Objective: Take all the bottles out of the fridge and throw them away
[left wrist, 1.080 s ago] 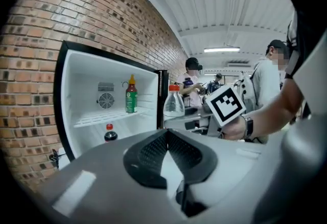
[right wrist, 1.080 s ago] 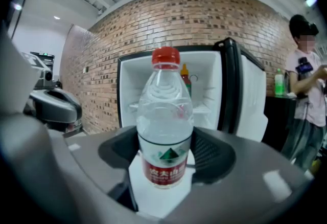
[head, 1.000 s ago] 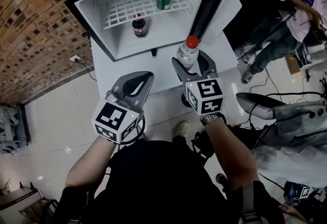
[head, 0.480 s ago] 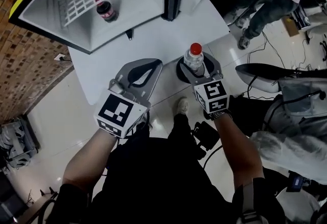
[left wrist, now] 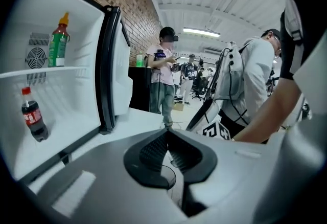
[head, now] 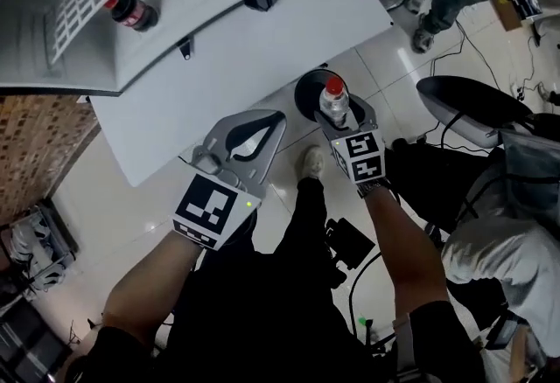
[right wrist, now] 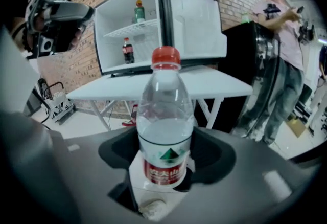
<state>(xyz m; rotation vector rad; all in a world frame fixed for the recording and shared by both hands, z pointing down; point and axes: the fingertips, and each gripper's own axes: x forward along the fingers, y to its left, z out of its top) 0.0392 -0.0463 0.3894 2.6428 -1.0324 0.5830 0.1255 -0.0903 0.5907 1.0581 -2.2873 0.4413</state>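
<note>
My right gripper (head: 338,116) is shut on a clear water bottle (head: 333,100) with a red cap, held upright over a round black bin (head: 306,93) on the floor. In the right gripper view the bottle (right wrist: 164,125) stands between the two jaws (right wrist: 166,138). My left gripper (head: 276,120) is shut and holds nothing, its tips meeting (left wrist: 167,134) beside the table edge. The open fridge (head: 166,31) on the white table (head: 280,40) holds a cola bottle (head: 131,12) on its floor and a green bottle (left wrist: 58,44) on the wire shelf.
The fridge door (right wrist: 191,18) stands open toward the right. People stand at the right by a black cabinet (right wrist: 245,74). A dark curved chair-like shape (head: 468,106) and cables lie on the tiled floor to the right. The person's shoe (head: 311,163) is near the bin.
Both grippers have drawn back from the fridge and the table. The right one has carried the water bottle down and off the table edge to above the black bin.
</note>
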